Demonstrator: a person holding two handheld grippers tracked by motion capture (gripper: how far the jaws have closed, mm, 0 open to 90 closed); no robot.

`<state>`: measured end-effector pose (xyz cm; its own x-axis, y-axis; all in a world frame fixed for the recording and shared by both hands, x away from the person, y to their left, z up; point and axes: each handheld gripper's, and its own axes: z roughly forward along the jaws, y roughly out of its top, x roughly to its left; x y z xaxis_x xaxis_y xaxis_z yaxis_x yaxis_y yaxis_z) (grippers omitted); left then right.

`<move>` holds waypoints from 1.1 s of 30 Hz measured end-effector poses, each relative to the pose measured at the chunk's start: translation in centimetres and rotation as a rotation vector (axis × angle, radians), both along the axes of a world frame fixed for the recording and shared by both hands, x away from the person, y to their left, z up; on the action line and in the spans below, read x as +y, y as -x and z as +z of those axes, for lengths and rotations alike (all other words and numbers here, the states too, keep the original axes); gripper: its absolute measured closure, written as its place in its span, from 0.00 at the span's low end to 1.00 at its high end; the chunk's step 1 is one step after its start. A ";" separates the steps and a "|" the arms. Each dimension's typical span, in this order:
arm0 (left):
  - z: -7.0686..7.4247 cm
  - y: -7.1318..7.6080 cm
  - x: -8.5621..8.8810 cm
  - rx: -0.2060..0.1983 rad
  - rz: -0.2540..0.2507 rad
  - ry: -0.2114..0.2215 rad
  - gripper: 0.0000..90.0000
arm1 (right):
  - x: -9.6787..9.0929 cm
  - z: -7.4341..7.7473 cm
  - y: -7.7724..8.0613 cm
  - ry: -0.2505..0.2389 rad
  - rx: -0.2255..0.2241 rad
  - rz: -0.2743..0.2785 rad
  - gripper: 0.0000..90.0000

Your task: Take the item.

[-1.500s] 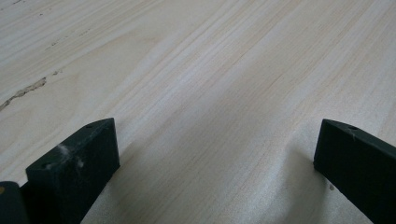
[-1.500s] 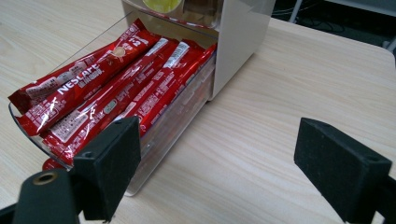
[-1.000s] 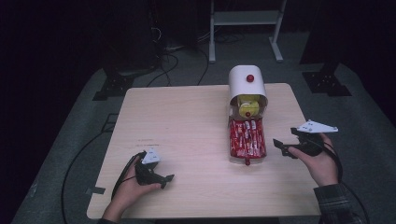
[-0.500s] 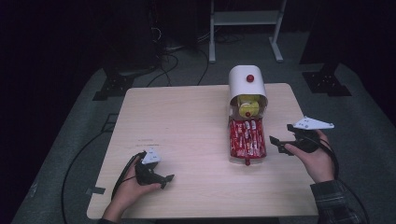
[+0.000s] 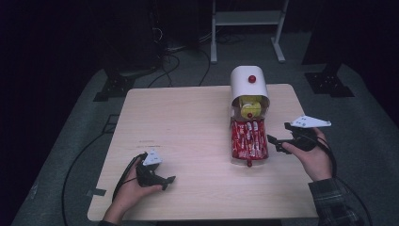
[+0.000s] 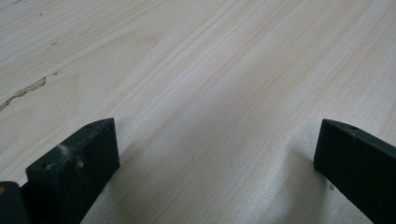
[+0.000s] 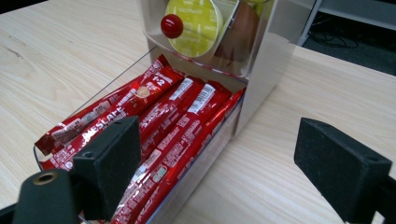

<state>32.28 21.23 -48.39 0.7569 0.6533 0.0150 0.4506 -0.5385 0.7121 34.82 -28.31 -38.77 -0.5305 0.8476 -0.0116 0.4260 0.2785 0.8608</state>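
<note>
1. The red sachets (image 5: 248,137) lie in a clear tray (image 7: 196,179) right of centre in the high view, below a white dispenser (image 5: 248,82) holding what looks like a yellow capsule (image 7: 195,21).
2. The right gripper (image 5: 277,143), jaws apart, sits just right of the tray.
3. The left gripper (image 5: 165,181), jaws spread, rests on the table (image 5: 188,122) at lower left.

Pale wooden tabletop (image 5: 197,127), square-cornered, grain running lengthwise (a thin dark scuff near the left edge). Bore a white dispenser (image 5: 248,82) toward the far right, its clear tray (image 5: 234,155) pulled forward, packed with red sachets (image 5: 247,139). Left tool (image 5: 162,181) rested low on the near-left boards, jaws spread apart.
</note>
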 end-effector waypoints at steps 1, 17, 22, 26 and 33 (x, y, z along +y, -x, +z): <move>0.0 0.0 0.0 0.000 0.000 0.000 0.00 | 0.0 0.0 0.0 0.000 0.000 0.000 0.16; 0.0 0.0 0.0 -0.001 0.001 0.001 0.00 | 1.2 0.2 -0.6 -0.003 0.001 0.022 0.16; 0.0 0.0 0.0 0.000 0.000 0.000 0.00 | 1.6 0.3 -0.8 -0.008 0.000 0.030 0.16; 0.0 0.0 0.0 0.000 0.000 0.000 0.00 | 1.8 0.1 -0.9 -0.001 0.005 0.033 0.16; 0.0 0.0 0.0 0.001 0.002 0.004 0.00 | 2.1 0.1 -1.1 -0.009 0.006 0.036 0.16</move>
